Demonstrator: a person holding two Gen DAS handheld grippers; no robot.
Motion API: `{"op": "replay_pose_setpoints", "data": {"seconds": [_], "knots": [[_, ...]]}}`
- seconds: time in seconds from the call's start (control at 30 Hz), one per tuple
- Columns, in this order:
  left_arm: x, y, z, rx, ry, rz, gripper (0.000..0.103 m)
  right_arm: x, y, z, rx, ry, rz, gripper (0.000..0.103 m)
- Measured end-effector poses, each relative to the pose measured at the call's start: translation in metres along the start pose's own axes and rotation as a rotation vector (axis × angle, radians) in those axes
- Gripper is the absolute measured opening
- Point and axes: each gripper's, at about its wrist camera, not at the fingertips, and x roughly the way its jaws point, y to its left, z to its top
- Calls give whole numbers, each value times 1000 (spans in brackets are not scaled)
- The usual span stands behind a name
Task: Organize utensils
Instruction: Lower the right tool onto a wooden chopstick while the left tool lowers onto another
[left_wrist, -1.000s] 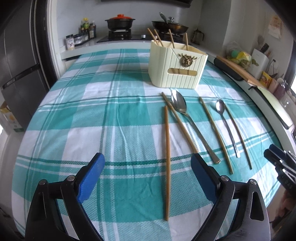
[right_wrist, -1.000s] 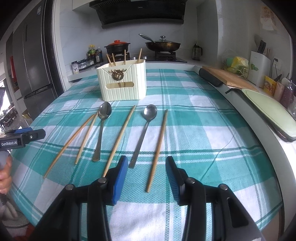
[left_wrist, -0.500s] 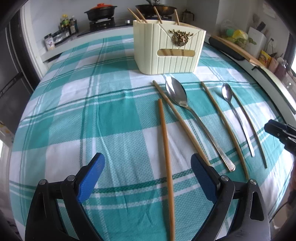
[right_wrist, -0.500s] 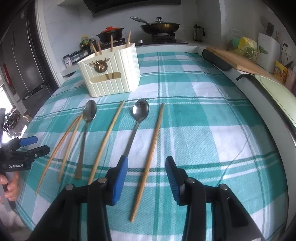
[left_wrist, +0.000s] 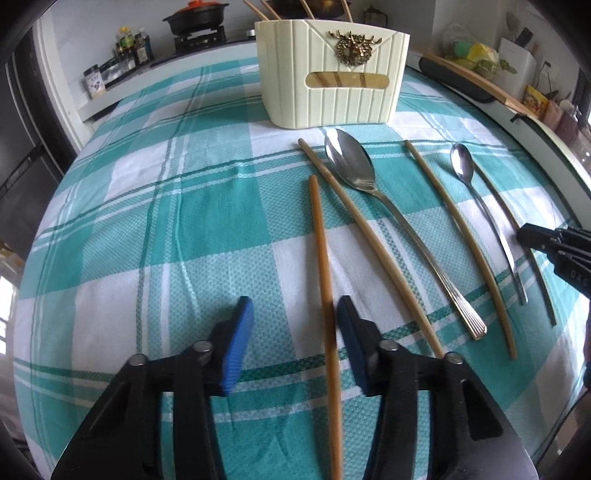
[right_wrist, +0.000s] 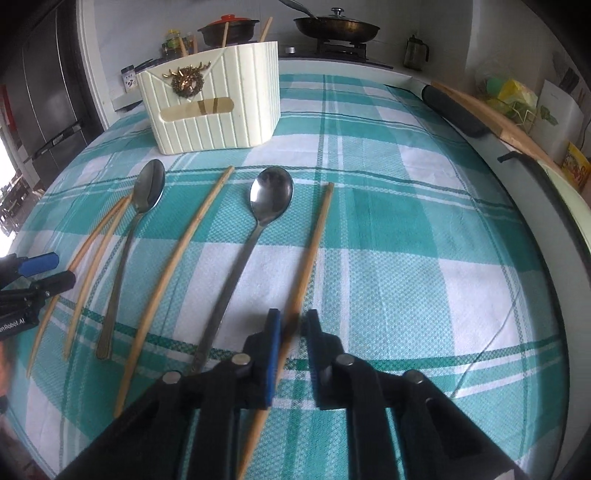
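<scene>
The cloth (left_wrist: 184, 221), checked in teal and white, is seen from closer and lower than a second ago, as both tongs have been brought down toward the near ends of the utensils. The holder (left_wrist: 332, 96) stands at the far side. Some chopsticks are already stood in it, while four chopsticks and two spoons are laid in a row on the cloth in front of it.

The left gripper (left_wrist: 295, 310) has just been narrowed from a wide spread. The left chopstick (left_wrist: 319, 240), the outermost on that side, is now framed between the blue pads, close against the right pad (left_wrist: 351, 332), while a clear gap is left at the other pad. It is not yet pinched and is judged to lie flat on the cloth.

The right gripper (right_wrist: 291, 332) has just been closed almost fully. The right chopstick (right_wrist: 314, 251), the outermost on that side, is pinched between its pads near the near end. Its far tip is pointed toward the holder, just right of the spoon (right_wrist: 271, 195).

For the task this is judged to mean that one stick is secured and a second is nearly so. A lift is not yet shown. The left pads are expected to need further closing before either stick can be carried to the holder. The other two sticks and both spoons are left untouched in the middle of the row.
</scene>
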Motion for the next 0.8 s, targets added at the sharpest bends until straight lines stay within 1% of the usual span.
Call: {"op": "replay_pose_setpoints", "data": {"seconds": [0.03,0.07,0.1,0.17,0.3,0.4,0.5,0.53,0.57,0.6,0.63,0.67,0.7,0.73,0.8], "knots": [[-1,-3,-1,7,-6,17,24,-1,-1,-1,1,-2,-16,8],[-2,-4,-1,8,-9,27,11,-2,-2,-2,3,-4,-37,7],[-3,-4,-2,-1,-7,35,8,-3,-4,-4,7,-5,-50,7],[-5,1,-4,-41,-3,42,6,-6,-10,-7,23,-3,-65,6],[-11,17,-12,-118,15,57,6,-16,-24,-20,47,13,-98,6],[-15,27,-19,-141,32,26,6,-24,-31,-30,53,39,-95,6],[-18,34,-22,-143,44,-3,7,-31,-35,-37,67,61,-60,7],[-19,36,-23,-142,47,-13,8,-32,-37,-38,74,68,-44,7],[-20,38,-22,-143,49,-22,13,-33,-38,-38,78,74,-28,9],[-21,40,-22,-142,49,-30,23,-34,-38,-38,77,79,-14,11],[-22,43,-21,-140,46,-34,28,-34,-38,-37,76,83,-5,14],[-24,45,-19,-138,41,-36,34,-35,-38,-36,75,84,3,19],[-26,47,-17,-134,36,-41,37,-36,-39,-34,78,86,16,23],[-27,49,-15,-128,34,-46,38,-37,-41,-31,83,91,33,24],[-30,52,-10,-118,35,-63,44,-37,-43,-24,97,104,70,24]]}}
